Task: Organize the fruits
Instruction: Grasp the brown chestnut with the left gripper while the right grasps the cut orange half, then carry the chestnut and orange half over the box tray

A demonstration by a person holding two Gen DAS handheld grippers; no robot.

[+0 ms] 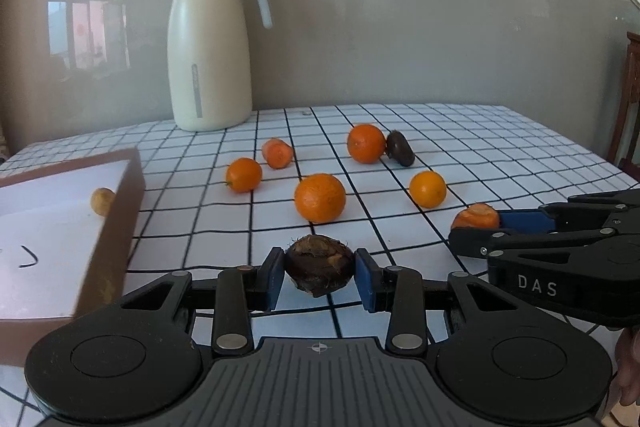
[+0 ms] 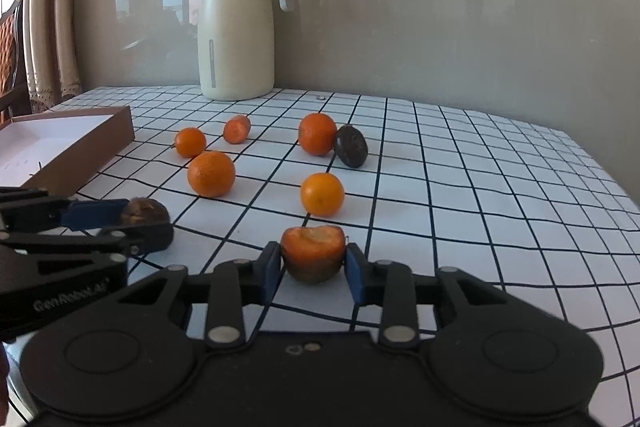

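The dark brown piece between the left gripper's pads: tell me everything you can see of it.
The dark brown piece is a squat, rounded lump with glossy dark skin, a rough tan-brown top and short wispy fibres at its edges, like a water chestnut. The left gripper is shut on it, one blue pad on each flank, low over the checked tablecloth; contact beneath is hidden. In the right wrist view only its top shows.

a white cloth (image 1: 480, 147) gridded in black lines covers the bench, strewn with bright orange fruits (image 1: 320, 197). a dark brown chestnut (image 1: 319, 263) sits between blue pads (image 1: 366, 281) of a black gripper (image 1: 319, 277). behind, a cream jug (image 1: 208, 59) with grey lid; left, a brown box (image 1: 116, 219) lined white.
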